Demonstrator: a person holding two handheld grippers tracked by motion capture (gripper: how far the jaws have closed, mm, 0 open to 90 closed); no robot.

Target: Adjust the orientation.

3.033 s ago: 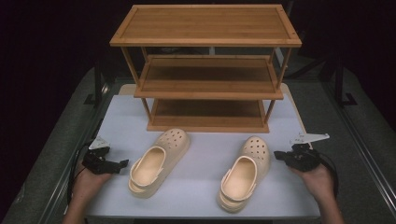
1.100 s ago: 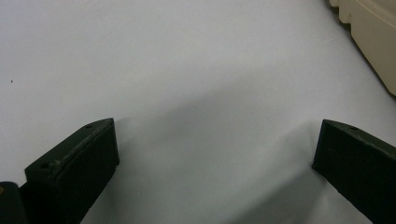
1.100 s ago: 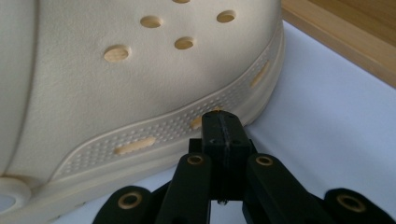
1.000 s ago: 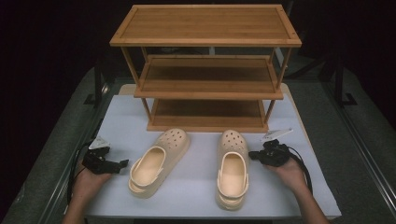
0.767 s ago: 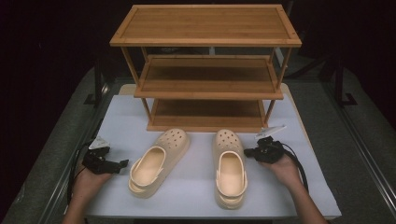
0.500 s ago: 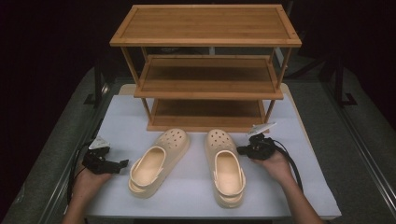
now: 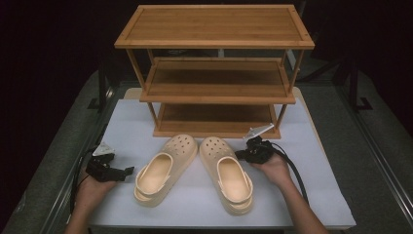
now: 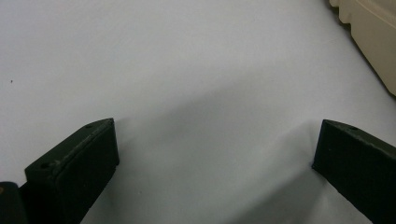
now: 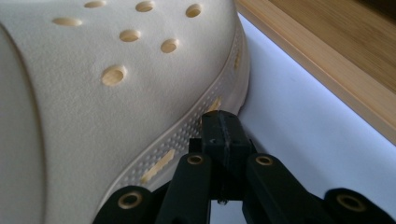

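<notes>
My right gripper (image 7: 243, 154), fingers together, presses the right clog's (image 7: 227, 171) side; left gripper (image 7: 127, 170) fingers apart over the counter (image 7: 321, 195).

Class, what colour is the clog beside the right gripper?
Cream, with small holes over the toe; the clog shows best in the right gripper view.

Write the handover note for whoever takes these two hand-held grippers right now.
Left hand-held gripper: open, holding nothing, low over the white table left of the left clog.
Right hand-held gripper: jaws shut, tips pressed against the outer sole edge of the right clog near its toe; pushing, not gripping.
Things: both cream clogs lie on the table in front of the wooden shoe rack, toes toward it, nearly touching at the toes, heels splayed apart.
Done: clogs brought close together.
Left: probably square up the pair; the rack shelves that show hold nothing.
</notes>
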